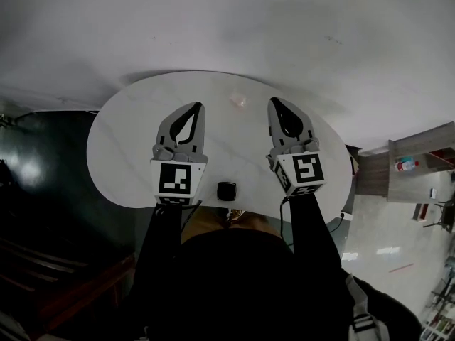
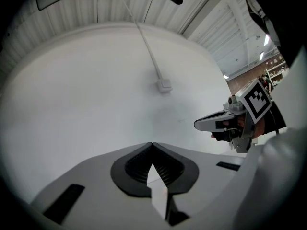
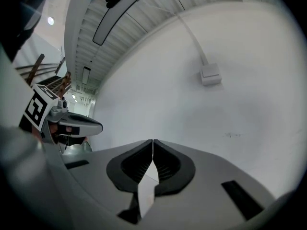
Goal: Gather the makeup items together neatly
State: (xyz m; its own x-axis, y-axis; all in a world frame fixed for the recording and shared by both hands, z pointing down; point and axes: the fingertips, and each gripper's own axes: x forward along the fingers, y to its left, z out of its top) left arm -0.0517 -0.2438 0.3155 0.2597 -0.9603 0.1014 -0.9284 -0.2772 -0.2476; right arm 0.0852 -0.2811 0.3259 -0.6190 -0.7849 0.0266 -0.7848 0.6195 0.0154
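**Only two small pieces in sight, both claws shut and empty**

Seen from the head view, the left gripper (image 1: 198,106) and the right gripper (image 1: 274,102) hang side by side over the white oval table (image 1: 121,148). Each gripper's own view shows its jaws pressed together at the tips with nothing between them, aimed at a bare white wall and a small cable box (image 2: 165,85).

Two likely makeup items lie on the table, well apart. A small black square piece (image 1: 226,191) sits at lower centre of the frame, near the table's lower edge, between the two marker cubes. A small pale pinkish piece (image 1: 238,101) sits at upper centre, close to the table's upper rim and between the two jaw tips. It is too small to identify.

The black piece looks like a flat, hard-shelled case, so it is probably light and stiff. Its smooth shell may slide under the pads. The best hold seems to be across two opposite sides, low against the tabletop, with the jaws spread first. The pale piece looks lighter still and may be soft or easily knocked aside. A gentle pinch across its middle seems safest, or a slow nudge towards the black piece.
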